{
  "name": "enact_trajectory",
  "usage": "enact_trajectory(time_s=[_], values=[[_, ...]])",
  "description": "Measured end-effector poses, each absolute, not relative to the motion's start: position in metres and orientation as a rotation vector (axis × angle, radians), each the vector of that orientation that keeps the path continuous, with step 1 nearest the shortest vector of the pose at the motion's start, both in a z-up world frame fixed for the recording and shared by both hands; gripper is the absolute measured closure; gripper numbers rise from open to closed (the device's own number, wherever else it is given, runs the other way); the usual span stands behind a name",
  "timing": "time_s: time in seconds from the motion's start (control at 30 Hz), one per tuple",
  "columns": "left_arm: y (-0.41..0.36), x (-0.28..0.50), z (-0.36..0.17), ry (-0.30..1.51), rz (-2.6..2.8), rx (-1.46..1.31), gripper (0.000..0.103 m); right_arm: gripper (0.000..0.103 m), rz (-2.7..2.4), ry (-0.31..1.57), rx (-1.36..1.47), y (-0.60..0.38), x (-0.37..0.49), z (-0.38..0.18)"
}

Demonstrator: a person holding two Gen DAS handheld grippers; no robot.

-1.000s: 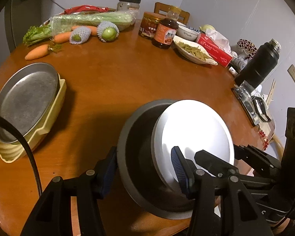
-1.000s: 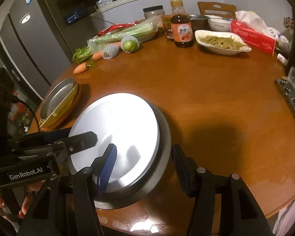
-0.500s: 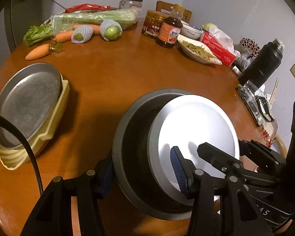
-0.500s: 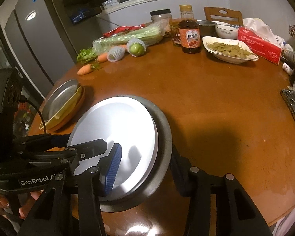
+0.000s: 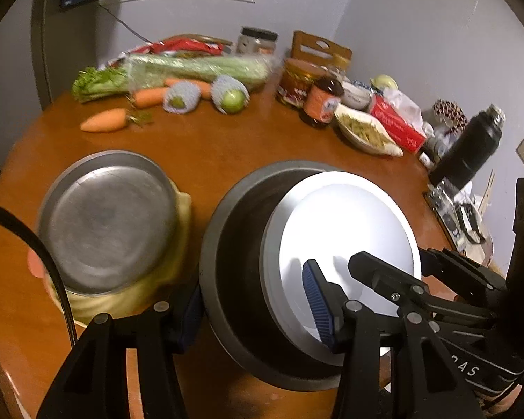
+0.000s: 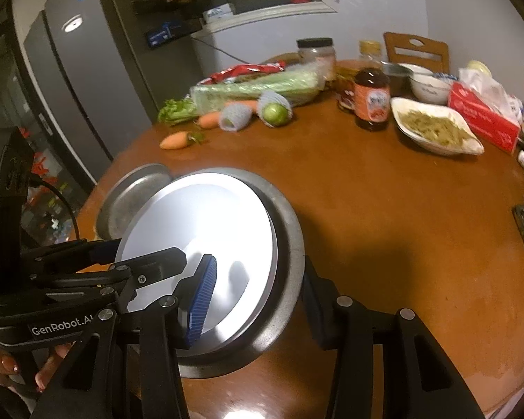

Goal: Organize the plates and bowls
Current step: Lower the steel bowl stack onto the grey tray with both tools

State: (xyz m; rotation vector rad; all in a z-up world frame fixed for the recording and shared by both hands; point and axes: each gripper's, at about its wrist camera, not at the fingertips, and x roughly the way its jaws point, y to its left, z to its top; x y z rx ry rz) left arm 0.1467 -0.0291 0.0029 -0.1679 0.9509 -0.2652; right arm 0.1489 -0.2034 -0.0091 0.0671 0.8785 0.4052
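Observation:
A dark grey bowl (image 5: 234, 265) with a white plate (image 5: 342, 234) lying in it is held above the round wooden table (image 5: 227, 153). My left gripper (image 5: 255, 310) is shut on the bowl's left rim. My right gripper (image 6: 255, 300) is shut on the opposite rim, one pad over the white plate (image 6: 199, 230), the other outside the grey bowl (image 6: 290, 244). A metal plate (image 5: 104, 220) sits on a yellow dish (image 5: 150, 286) just left of the held stack; it also shows in the right wrist view (image 6: 129, 195).
At the table's back lie celery (image 5: 178, 70), carrots (image 5: 104, 122), netted fruit (image 5: 230, 96), jars, a sauce bottle (image 5: 321, 104), a white dish of food (image 5: 363, 132) and a red box (image 5: 398, 125). A black flask (image 5: 468, 150) stands at the right edge.
Both grippers have lifted the grey bowl with the white plate and carried it left toward the metal plate and yellow dish. The stack is now tilted and close beside them.

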Motion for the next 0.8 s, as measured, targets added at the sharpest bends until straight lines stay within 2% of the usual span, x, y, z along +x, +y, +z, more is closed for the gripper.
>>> enact_trajectory(time_s=[0.8], values=[[0.078, 0.169, 0.03, 0.903, -0.095, -0.223, 0.05, 0.055, 0.558, 0.848, -0.013, -0.09, 0.198, 0.019]])
